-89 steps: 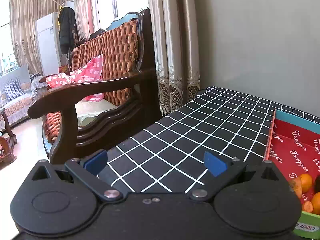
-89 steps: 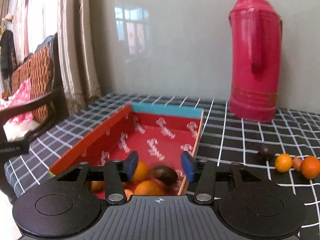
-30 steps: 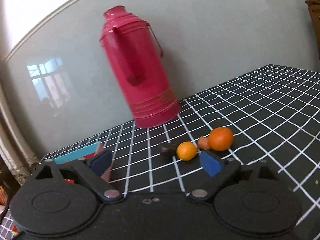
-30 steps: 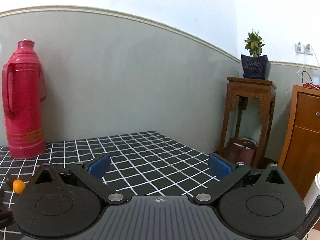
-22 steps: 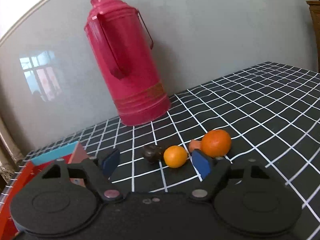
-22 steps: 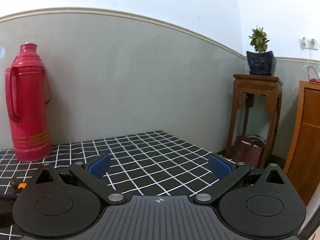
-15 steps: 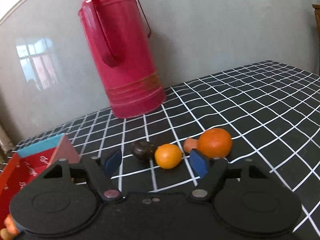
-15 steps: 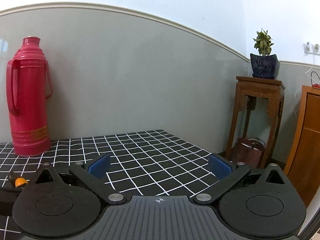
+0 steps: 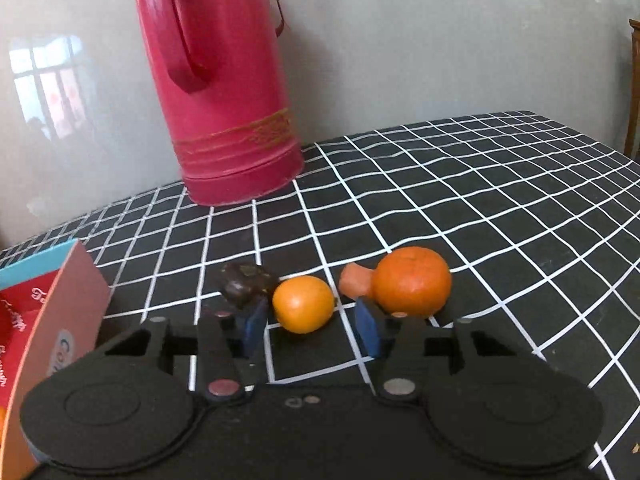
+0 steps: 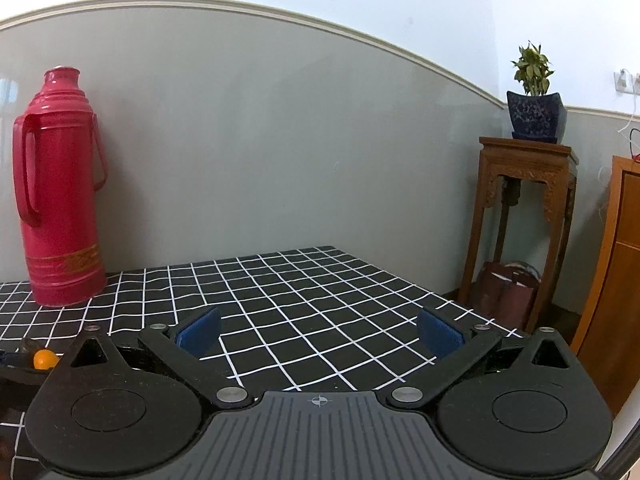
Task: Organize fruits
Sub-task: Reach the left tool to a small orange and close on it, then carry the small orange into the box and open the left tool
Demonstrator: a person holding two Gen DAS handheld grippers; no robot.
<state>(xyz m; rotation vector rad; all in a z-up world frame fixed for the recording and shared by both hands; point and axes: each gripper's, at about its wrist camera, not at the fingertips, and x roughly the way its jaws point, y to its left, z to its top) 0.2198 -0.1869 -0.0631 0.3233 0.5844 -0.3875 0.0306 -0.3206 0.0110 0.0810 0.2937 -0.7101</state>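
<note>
In the left wrist view my left gripper [image 9: 310, 326] is open, low over the checked tablecloth, its blue pads either side of a small orange [image 9: 303, 303] without touching it. A dark brown fruit [image 9: 244, 283] lies just left of it, behind the left pad. A bigger orange [image 9: 412, 281] and a small reddish piece [image 9: 354, 283] lie to the right. The red box [image 9: 56, 312] with fruit is at the left edge. In the right wrist view my right gripper [image 10: 320, 330] is wide open and empty over the cloth; the small orange [image 10: 44, 359] shows at far left.
A tall red thermos [image 9: 218, 92] stands against the grey wall behind the fruit; it also shows in the right wrist view [image 10: 56, 200]. A wooden stand [image 10: 524, 216] with a potted plant [image 10: 534, 96] and a wooden cabinet [image 10: 616, 280] stand beyond the table's right edge.
My left gripper swung from the sofa side to the loose fruit, moved in and narrowed around the small orange. My right gripper left the box, opened wide and now points right.
</note>
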